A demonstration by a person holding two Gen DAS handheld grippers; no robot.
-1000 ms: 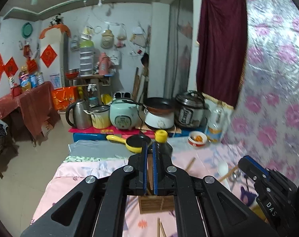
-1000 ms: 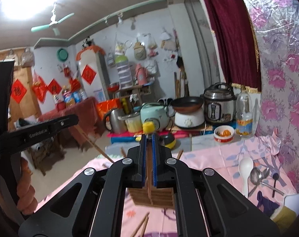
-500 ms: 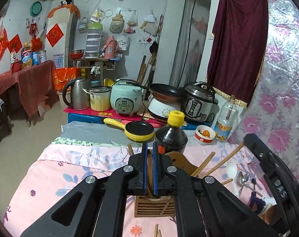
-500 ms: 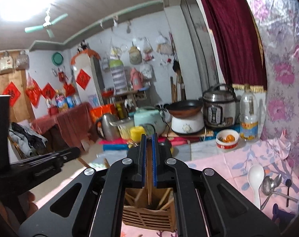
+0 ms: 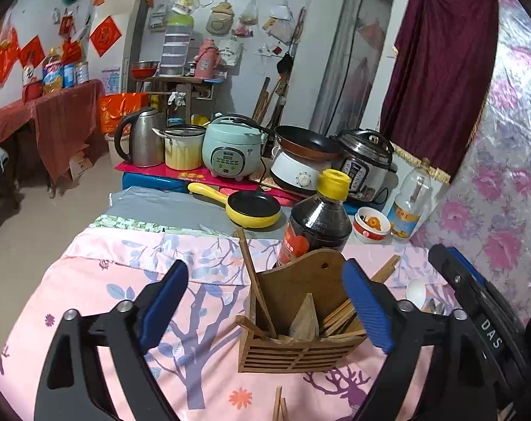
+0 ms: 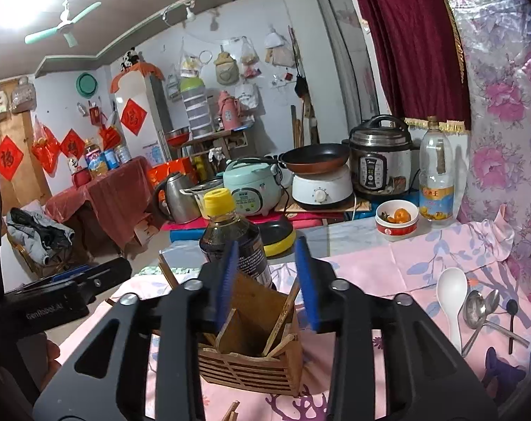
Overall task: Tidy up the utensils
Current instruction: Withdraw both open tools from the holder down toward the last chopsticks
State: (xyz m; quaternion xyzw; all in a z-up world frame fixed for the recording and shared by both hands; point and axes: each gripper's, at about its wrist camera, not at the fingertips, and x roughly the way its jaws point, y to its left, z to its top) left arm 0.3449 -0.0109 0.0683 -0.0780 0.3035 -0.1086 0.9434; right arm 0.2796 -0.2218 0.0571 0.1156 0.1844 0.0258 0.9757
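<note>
The tablecloth [image 5: 90, 301] was pink with purple branches and blue leaves. The utensil holder [image 5: 300, 351] was brown wood. The small pan [image 5: 254, 210] was yellow, black inside.

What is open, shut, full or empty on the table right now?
Left gripper: open wide, fingers just spread, empty.
Right gripper: open partway, fingers just spread, empty.
Wooden utensil holder: upright, chopsticks inside.
Soy sauce bottle: upright, yellow cap on, dark and nearly full.
Clear bottle: upright, mostly empty.
Red and white bowl: holds something orange.
White spoon: lying on the cloth.
</note>
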